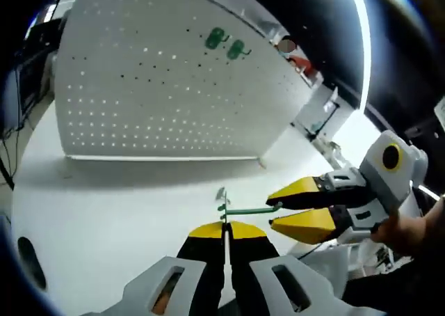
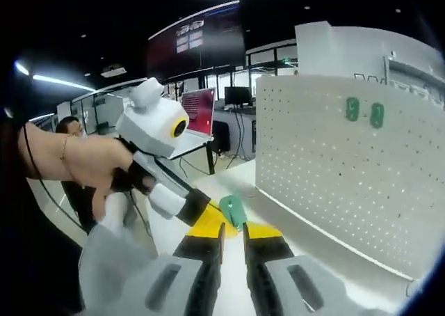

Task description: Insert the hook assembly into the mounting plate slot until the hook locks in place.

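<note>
My left gripper (image 1: 224, 230) has its jaws pinching the green hook (image 1: 245, 209) by one end, out over the white table (image 1: 104, 204). My right gripper (image 2: 233, 234) pinches its other end. The pegboard (image 1: 160, 79) stands behind, 2 green hooks (image 1: 226, 43) already hanging on it.

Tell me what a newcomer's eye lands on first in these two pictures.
The big white perforated pegboard standing upright on the white table dominates, with two green hooks already mounted high on it. In front of it, both yellow-tipped hand-held grippers meet on one green hook: the left hand-held gripper pinches one end, while the right hand-held gripper grips the other from the right.
</note>
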Available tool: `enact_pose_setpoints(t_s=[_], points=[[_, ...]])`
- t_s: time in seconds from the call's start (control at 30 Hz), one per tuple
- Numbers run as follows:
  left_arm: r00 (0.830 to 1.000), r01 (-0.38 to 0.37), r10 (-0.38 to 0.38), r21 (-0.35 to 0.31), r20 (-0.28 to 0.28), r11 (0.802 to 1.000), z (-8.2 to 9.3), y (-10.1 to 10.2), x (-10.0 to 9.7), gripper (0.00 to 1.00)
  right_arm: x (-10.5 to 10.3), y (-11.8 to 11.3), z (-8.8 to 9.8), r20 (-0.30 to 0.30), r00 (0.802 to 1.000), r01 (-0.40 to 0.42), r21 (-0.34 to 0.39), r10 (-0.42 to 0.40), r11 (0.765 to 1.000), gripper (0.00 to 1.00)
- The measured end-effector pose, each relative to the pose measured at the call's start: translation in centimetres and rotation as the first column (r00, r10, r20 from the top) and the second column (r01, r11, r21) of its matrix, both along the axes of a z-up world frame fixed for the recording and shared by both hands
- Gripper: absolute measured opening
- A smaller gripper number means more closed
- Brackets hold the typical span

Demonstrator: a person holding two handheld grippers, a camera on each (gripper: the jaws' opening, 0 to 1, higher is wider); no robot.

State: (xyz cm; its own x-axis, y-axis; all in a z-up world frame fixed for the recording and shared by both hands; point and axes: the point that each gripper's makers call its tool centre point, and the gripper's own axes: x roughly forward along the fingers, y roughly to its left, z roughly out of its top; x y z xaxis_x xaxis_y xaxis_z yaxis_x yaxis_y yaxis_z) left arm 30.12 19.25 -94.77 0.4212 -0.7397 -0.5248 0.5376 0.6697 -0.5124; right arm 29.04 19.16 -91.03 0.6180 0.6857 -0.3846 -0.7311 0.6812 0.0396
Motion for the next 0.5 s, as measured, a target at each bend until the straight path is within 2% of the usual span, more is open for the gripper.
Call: enact_pose_setpoints(t_s=[0.07,0.27,0.4,0.5], points=[[1.0,0.01,-0.01,-0.009,-0.012,1.0,0.1,-0.3,-0.3,0.01,0.0,0.2,-0.1,-0.005,1.0,-0.003,0.008,0.003,1.0,0.08],[0.999,0.033,-0.034,-0.014,-0.03,0.999,0.2,-0.5,-1.1,0.01,-0.1,0.4,-0.3,0.004,1.0,-0.013,-0.018,0.013,1.0,0.03],[0.998,0.046,-0.046,-0.02,-0.041,0.999,0.2,-0.6,-1.5,0.01,-0.3,0.3,-0.4,0.018,0.999,-0.028,-0.053,0.029,0.998,0.03],[0.998,0.053,-0.054,-0.02,-0.041,0.998,0.3,-0.7,-1.6,0.01,-0.4,0.3,-0.5,0.015,0.999,-0.029,-0.051,0.03,0.998,0.02]])
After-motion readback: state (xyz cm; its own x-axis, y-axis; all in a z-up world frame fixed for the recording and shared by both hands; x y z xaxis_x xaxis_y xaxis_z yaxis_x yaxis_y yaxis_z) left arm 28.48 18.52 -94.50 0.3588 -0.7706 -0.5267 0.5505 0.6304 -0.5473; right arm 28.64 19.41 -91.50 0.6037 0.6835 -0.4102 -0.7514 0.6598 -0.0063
